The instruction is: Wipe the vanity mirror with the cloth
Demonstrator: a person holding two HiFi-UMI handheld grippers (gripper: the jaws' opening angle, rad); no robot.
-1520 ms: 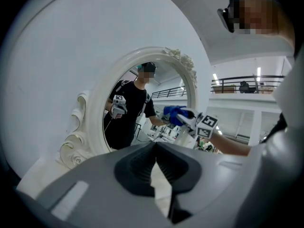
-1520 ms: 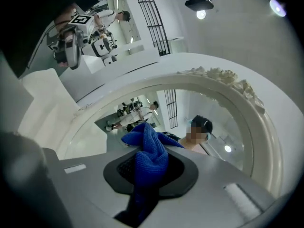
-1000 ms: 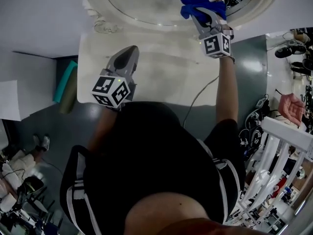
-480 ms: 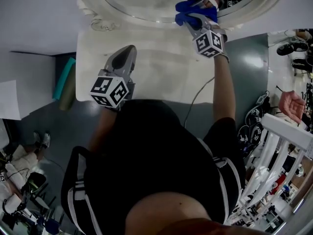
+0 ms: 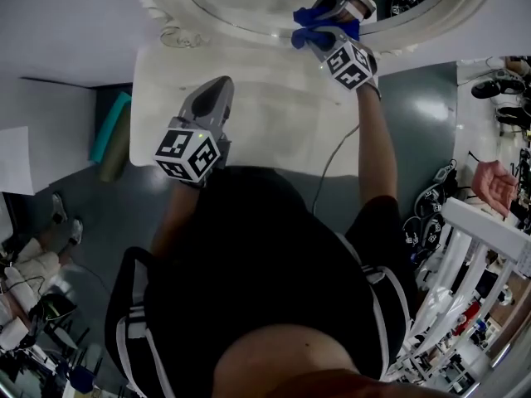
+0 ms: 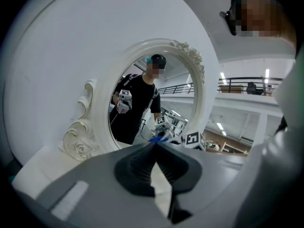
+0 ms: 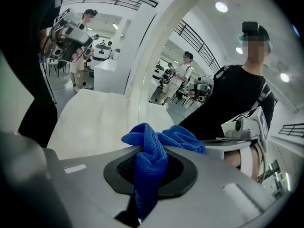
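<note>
The oval vanity mirror (image 5: 249, 7) in its ornate white frame (image 6: 102, 127) stands at the back of the white table (image 5: 274, 114). My right gripper (image 5: 319, 36) is shut on a blue cloth (image 7: 152, 156) and holds it against the lower right part of the glass, close to the frame's bottom edge. The cloth (image 5: 311, 25) bunches out past the jaws and is doubled by its reflection. My left gripper (image 5: 211, 98) hovers over the table's left half, shut and empty, pointing at the mirror (image 6: 152, 103).
A cable (image 5: 332, 164) runs off the table's near edge. A teal mat (image 5: 109, 135) leans beside the table on the left. White racks and gear (image 5: 465, 255) crowd the floor on the right. A person's hand (image 5: 496, 181) shows at the right edge.
My right gripper has moved the blue cloth leftward and down along the lower part of the mirror. The left gripper has stayed put.
</note>
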